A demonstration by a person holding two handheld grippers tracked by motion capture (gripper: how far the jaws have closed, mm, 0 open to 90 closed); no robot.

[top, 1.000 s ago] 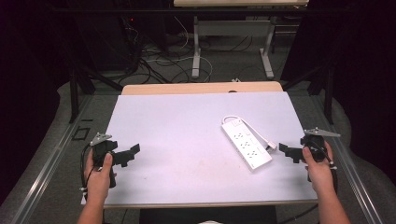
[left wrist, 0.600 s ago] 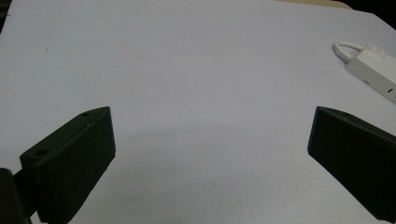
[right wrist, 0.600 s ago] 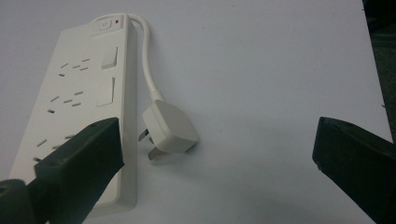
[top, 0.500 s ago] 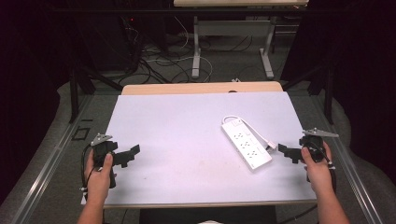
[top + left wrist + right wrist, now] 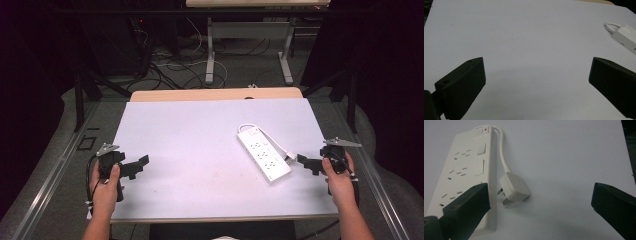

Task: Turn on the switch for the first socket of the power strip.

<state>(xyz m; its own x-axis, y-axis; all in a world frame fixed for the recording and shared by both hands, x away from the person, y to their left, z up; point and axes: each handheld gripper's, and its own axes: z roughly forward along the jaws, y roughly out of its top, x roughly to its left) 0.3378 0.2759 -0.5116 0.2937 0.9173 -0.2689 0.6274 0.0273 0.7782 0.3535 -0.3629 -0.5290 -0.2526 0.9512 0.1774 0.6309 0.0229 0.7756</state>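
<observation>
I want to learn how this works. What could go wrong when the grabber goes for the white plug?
The right gripper is open near the plug, which lies right beside the power strip. One jaw might bump the strip and push it. The short cord could also drag the strip along if the plug gets lifted.

This place looks like a lab or a recording room, not a home. The white table (image 5: 200, 145) stands in the middle, and black curtains (image 5: 395, 75) hang around it on the left and right sides, which keeps the surroundings dark. Behind the table, many loose cables (image 5: 170, 62) lie on the grey floor (image 5: 60, 165). Also behind the table, farther away, stands a second desk with metal legs (image 5: 210, 47). Along the left and right sides of the table, metal rails (image 5: 45, 185) run on the floor.
</observation>
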